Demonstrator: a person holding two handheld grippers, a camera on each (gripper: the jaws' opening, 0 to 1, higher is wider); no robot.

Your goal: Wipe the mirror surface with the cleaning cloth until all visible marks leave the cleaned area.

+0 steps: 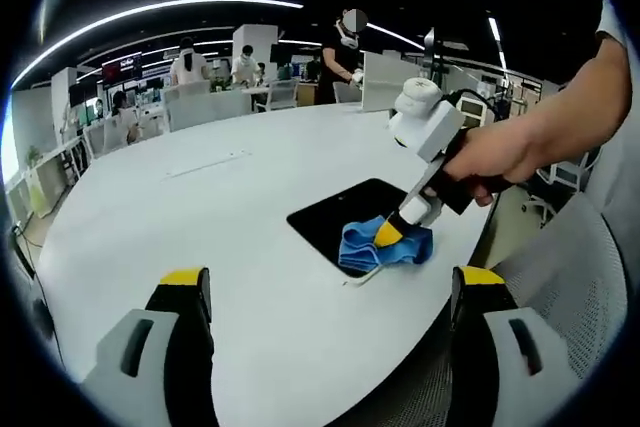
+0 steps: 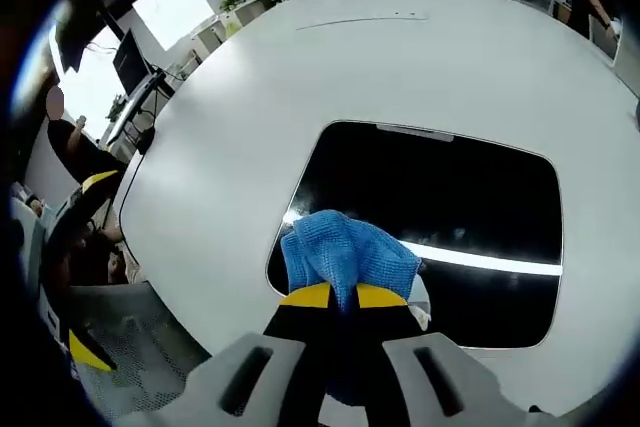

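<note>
A dark rectangular mirror [image 1: 345, 212] [image 2: 450, 207] lies flat on the white table. A blue cleaning cloth [image 1: 365, 244] [image 2: 340, 252] rests on the mirror's near edge, bunched up. My right gripper [image 2: 342, 296] [image 1: 392, 234] is shut on the cloth and presses it onto the glass; a hand holds it from the right in the left gripper view. My left gripper [image 1: 330, 292] hangs open above the bare table in front of the mirror, nothing between its yellow-tipped jaws. The mirror reflects a bright ceiling light strip [image 2: 480, 259].
The big white oval table [image 1: 200, 207] [image 2: 250, 97] spreads far beyond the mirror. A grey mesh chair [image 1: 560, 277] stands at the table's near right edge. Desks, screens and several people [image 1: 345, 47] are in the background. The left gripper [image 2: 85, 197] shows at the left.
</note>
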